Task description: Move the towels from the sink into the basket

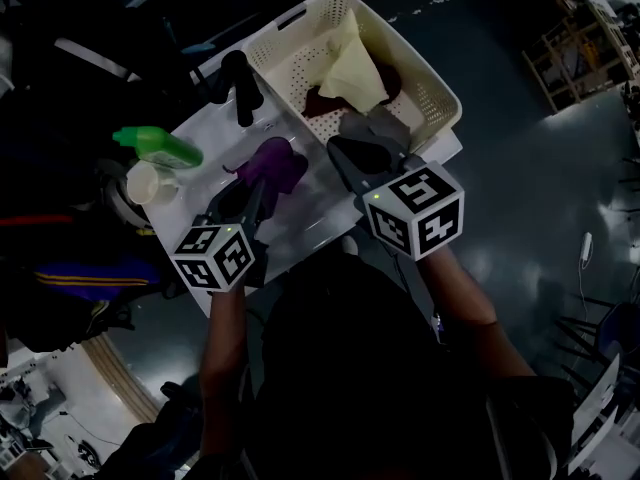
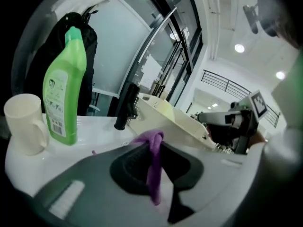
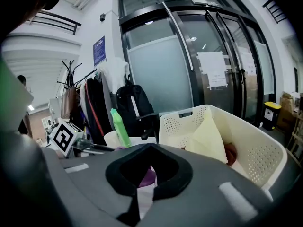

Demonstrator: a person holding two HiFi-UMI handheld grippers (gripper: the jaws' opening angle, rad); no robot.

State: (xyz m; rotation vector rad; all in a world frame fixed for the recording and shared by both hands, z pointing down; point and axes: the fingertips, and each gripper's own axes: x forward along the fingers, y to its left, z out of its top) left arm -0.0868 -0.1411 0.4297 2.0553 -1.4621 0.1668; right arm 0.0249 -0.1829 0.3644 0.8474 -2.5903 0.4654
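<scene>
Left gripper [image 2: 155,151]: jaws narrow, clamps a purple towel [image 2: 154,171] as a thin strip. Long axis upright through the jaw gap, folded top just above the pads, loose end pointing down. From the head view, hangs bunched just ahead of the left gripper [image 1: 255,193] over the white sink [image 1: 305,223]. Right gripper [image 3: 141,193]: jaws pressed together, grips nothing. Left of the left gripper: cream mug [image 2: 26,122] and green bottle [image 2: 64,89], both upright. Farther ahead: black faucet [image 2: 125,108]. Beyond the right gripper: cream basket [image 3: 265,145], holds a pale yellow towel [image 3: 208,141] peaked upward and a dark red towel [image 3: 230,152].
</scene>
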